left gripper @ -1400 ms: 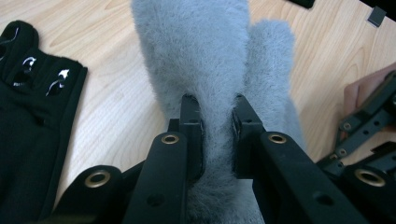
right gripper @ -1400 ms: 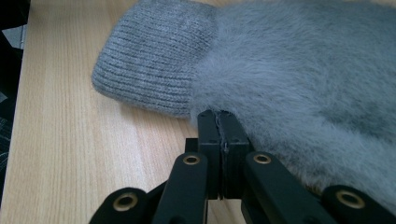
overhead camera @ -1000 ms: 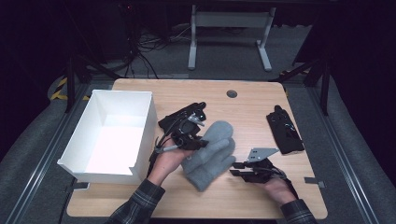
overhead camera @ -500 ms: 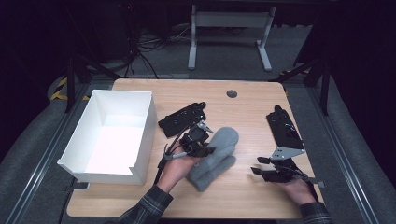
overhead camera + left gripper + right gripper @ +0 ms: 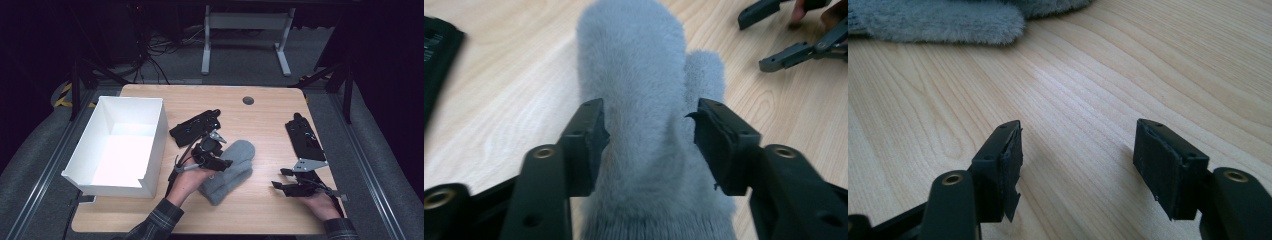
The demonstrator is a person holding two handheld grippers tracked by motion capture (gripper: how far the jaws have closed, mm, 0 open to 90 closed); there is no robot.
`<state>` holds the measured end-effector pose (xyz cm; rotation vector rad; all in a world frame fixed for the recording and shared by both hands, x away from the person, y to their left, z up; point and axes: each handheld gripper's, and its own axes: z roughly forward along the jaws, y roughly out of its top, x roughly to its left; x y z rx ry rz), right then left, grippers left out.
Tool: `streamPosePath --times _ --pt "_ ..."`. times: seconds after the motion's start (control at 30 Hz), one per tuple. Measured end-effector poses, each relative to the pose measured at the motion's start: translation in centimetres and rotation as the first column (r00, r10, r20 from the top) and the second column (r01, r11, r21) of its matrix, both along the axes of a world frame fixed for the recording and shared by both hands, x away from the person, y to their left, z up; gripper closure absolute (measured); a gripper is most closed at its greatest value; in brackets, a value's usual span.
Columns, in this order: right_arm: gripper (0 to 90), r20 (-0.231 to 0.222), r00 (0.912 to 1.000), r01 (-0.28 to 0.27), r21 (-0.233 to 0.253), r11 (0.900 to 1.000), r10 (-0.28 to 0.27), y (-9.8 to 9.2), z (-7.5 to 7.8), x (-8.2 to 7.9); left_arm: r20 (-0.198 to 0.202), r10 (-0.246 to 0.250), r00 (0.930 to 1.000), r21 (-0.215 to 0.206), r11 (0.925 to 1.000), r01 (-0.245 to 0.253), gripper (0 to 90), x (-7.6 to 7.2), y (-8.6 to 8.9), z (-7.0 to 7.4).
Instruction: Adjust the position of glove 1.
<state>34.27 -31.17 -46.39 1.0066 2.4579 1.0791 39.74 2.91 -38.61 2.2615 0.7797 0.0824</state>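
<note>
Centrally, a grey fleece mitten (image 5: 230, 170) lies flat on the wooden tabletop (image 5: 260, 120), its rounded tip toward the far edge and its knitted cuff toward the person. In the left claw view the mitten (image 5: 644, 115) runs up between the two black jaws, thumb lobe on the right side.

Left claw (image 5: 212, 159): set over the cuff end of the mitten, jaws spread apart. In its own view (image 5: 649, 132) the left pad sits against the fleece edge; the right pad sits beside the thumb part, contact there not resolvable. The jaws straddle the mitten and are not pinched closed on it.

Right claw (image 5: 285, 180): low over bare tabletop, well to the right of the mitten, jaws pointing toward it. In its own view (image 5: 1078, 150) the jaws stand wide apart with nothing between them except wood grain; the mitten's edge (image 5: 948, 20) shows at the upper left, apart from the pads.

Surroundings: a white open box (image 5: 120, 145) stands at the left edge of the tabletop. A flat black device (image 5: 192, 127) lies just beyond the left claw, near the mitten's far side. A second black device (image 5: 304, 137) lies along the right edge, beyond the right claw.
</note>
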Motion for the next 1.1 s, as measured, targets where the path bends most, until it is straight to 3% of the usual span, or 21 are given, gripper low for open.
streamPosePath --times 0.1,0.17,0.27,0.33,0.5,0.63,0.8,0.83,0.87,1.03,1.1 --pt "37.0 0.002 1.0 0.001 -0.001 1.0 -0.001 0.0 0.0 0.0 0.032 0.023 0.9992 0.0 0.9997 -0.023 48.6 -0.5 1.4 0.3" --pt "38.8 0.005 1.0 0.001 -0.006 1.0 -0.001 0.0 0.0 0.0 0.045 0.048 0.9978 0.018 0.9986 -0.049 55.2 -0.8 2.4 0.2" --pt "54.9 0.015 0.9996 -0.025 0.008 1.0 0.025 0.3 0.5 -0.4 0.049 0.092 0.9945 0.029 0.9952 -0.094 67.9 -1.0 3.8 -0.3" --pt "68.5 0.023 0.998 -0.059 0.035 0.998 0.059 0.9 1.1 -0.8 0.032 0.118 0.9925 0.037 0.9921 -0.119 76.3 -1.1 4.5 -0.8" --pt "86.6 0.019 0.9883 -0.152 0.05 0.987 0.151 3.3 1.6 -1.5 0.047 0.173 0.9837 0.082 0.9808 -0.177 88.9 -1.6 5.5 -2.2" --pt "89.6 0.003 0.9735 -0.228 0.072 0.971 0.229 5.8 1.7 -1.9 0.026 0.182 0.9829 0.094 0.9784 -0.184 89.8 -1.8 6.1 -2.9" --pt "89.8 0.006 0.9483 -0.317 0.084 0.945 0.317 9.7 1.9 -1.8 -0.002 0.181 0.9834 0.091 0.9794 -0.181 89.8 -2.0 6.4 -3.6" --pt "89.8 0.006 0.9483 -0.317 0.084 0.945 0.317 9.7 1.9 -1.8 -0.002 0.181 0.9834 0.091 0.9794 -0.181 89.8 -2.0 6.4 -3.6" --pt "89.8 0.006 0.9376 -0.347 0.088 0.934 0.348 11.1 2.0 -1.7 -0.008 0.179 0.9839 0.094 0.9797 -0.177 89.8 -1.9 6.4 -3.7" --pt "89.8 0.013 0.9136 -0.406 0.098 0.909 0.406 14.3 2.1 -1.6 -0.011 0.178 0.984 0.092 0.9801 -0.176 89.8 -2.0 6.4 -3.7" --pt "89.8 0.015 0.908 -0.418 0.104 0.903 0.419 15.2 2.1 -1.6 -0.013 0.178 0.9839 0.089 0.9803 -0.177 89.8 -2.0 6.4 -3.7"
